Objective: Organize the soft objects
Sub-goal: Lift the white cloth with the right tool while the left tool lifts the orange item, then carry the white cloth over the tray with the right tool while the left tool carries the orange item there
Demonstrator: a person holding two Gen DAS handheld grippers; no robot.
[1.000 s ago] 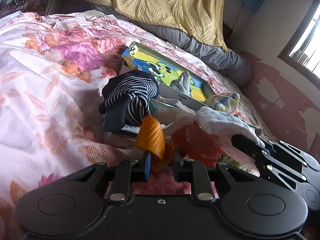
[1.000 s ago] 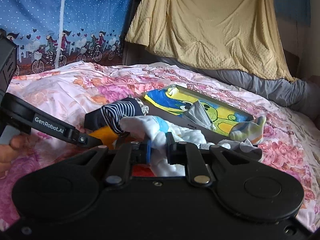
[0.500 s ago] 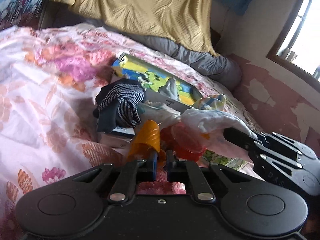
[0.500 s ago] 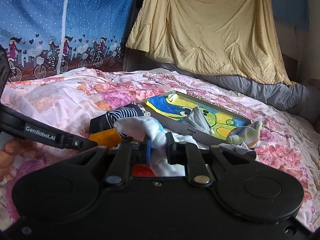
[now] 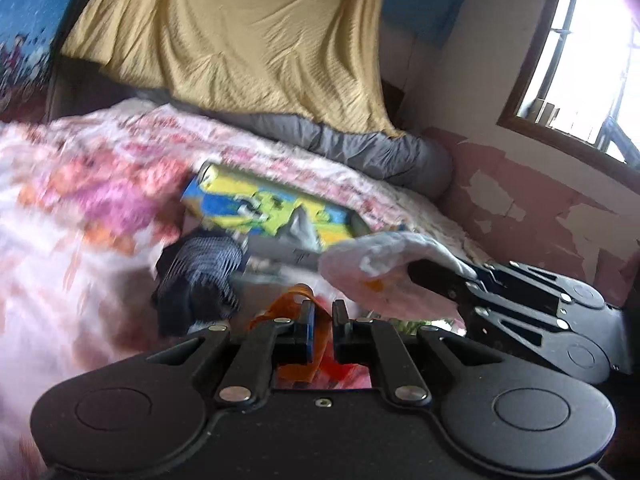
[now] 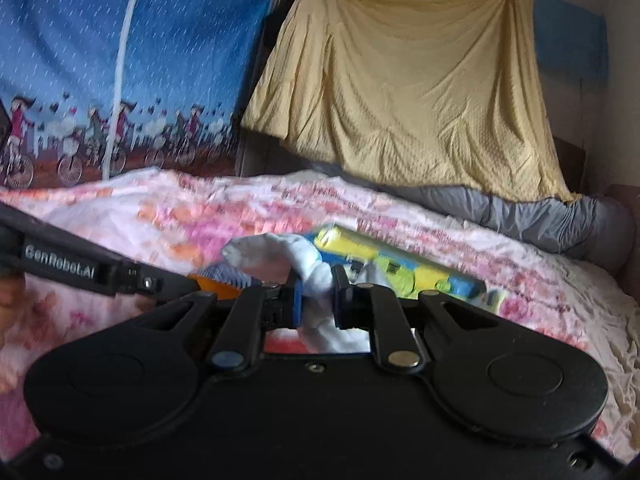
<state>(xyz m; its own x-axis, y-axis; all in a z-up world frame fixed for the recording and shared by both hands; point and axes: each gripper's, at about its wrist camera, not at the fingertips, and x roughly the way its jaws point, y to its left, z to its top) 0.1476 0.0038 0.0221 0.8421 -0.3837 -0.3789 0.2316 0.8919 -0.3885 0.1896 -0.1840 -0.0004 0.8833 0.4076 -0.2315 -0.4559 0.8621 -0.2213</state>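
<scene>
My left gripper (image 5: 322, 322) is shut on an orange cloth (image 5: 292, 300) and holds it above the bed. My right gripper (image 6: 316, 298) is shut on a white garment (image 6: 280, 250) with blue and orange marks; the garment also shows in the left wrist view (image 5: 384, 276), hanging from the right gripper's fingers (image 5: 444, 280). A navy striped garment (image 5: 200, 276) lies on the floral bedspread (image 5: 80, 216). Behind it lies a yellow, blue and green cartoon-print box (image 5: 264, 204), which also shows in the right wrist view (image 6: 400, 268), with a grey sock (image 5: 302, 226) in it.
A yellow blanket (image 6: 404, 100) hangs on the back wall above a grey rolled quilt (image 6: 540, 216). A blue printed curtain (image 6: 120, 60) is at the left. A window (image 5: 588, 56) and a peeling pink wall (image 5: 540, 208) are on the right.
Both grippers have risen and tilted up with their cloths. The bed and box sit lower in both views, and the wall and window show more.
</scene>
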